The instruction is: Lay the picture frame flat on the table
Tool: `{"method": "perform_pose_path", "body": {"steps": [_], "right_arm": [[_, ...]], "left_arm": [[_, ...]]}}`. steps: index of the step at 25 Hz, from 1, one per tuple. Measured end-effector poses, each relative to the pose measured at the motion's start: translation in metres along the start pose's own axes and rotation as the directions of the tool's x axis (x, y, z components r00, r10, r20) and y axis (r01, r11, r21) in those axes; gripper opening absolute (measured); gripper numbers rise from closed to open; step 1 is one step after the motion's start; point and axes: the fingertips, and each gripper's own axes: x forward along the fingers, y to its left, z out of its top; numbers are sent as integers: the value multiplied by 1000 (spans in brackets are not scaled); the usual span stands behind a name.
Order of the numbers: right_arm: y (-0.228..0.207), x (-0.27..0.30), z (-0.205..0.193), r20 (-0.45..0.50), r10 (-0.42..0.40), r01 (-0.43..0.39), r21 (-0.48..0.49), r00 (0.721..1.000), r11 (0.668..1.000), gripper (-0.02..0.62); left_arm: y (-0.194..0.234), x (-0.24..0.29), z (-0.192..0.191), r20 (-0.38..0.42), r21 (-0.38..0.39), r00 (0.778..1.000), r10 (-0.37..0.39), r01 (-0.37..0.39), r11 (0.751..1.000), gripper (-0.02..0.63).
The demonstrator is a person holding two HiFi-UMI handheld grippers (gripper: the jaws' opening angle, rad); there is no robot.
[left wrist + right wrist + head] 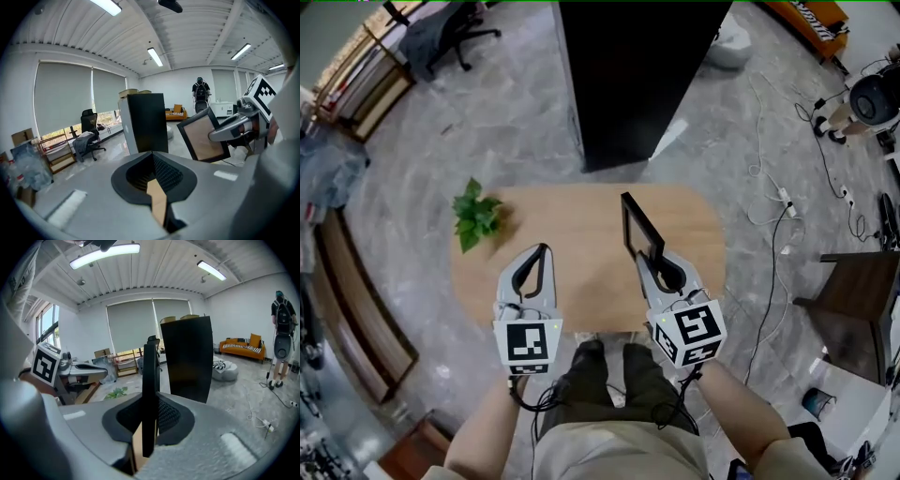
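At the far left of the surface (pixel 581 291), well away from me, sits a small green plant (pixel 475 214). My left forearm (pixel 483 431) reaches forward from the bottom of the head view, bare, with the wrist hidden behind the marker cube (pixel 527 342). My left fingers (pixel 551 281) point ahead and a little downward over the near half of the wooden top. They are pressed together at the tips and hold nothing. From their own camera I see only a thin sliver of the tan wood through the seam between them.

To the right, near the middle of the surface, is the picture frame (pixel 637 225). It is black-edged and not flat: it stands up on edge, leaning. The left gripper view shows its tan back tilted. I cannot tell whether its lower edge touches the wood.

My right fingers (pixel 649 277) are clamped on the frame near its lower end, one on each face. In the right gripper view the frame rises edge-on as a dark upright bar between them. My right forearm (pixel 745 412) comes in from the lower right, angled inward, so these fingers point forward and slightly toward the left ones. The two pairs are near each other but apart.

Beyond the surface a tall black cabinet (pixel 628 75) stands on the grey floor (pixel 487 112).
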Motion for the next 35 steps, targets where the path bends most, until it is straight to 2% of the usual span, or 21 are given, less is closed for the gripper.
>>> {"method": "perform_pose_path", "body": {"steps": [5,11,21,24,30,33,35], "right_arm": [[2,38,-58,-101,45,-40,55,994,998,43],[6,73,-128,-216,99,-73,125,971,989,43],[0,112,-223,-312,186,-85,308,932,948,43],[2,124,-245,-320,232,-102,374,918,922,43],[11,140,-281,-315,347,-144,521,883,841,43],[12,143,-289,-287,382,-149,595,878,790,46],[9,146,-296,-291,385,-134,620,876,773,52]], "left_arm": [[-9,21,-51,-78,-18,997,-25,23,1000,20],[-21,44,-109,-160,-30,985,-63,59,998,20],[-46,69,-194,-265,-69,959,-98,82,994,20],[-51,73,-215,-284,-81,954,-100,80,993,20],[-61,74,-246,-310,-91,945,-108,83,992,20],[-66,73,-256,-315,-97,943,-113,86,992,20],[-70,72,-261,-316,-99,941,-118,90,991,20]]}}
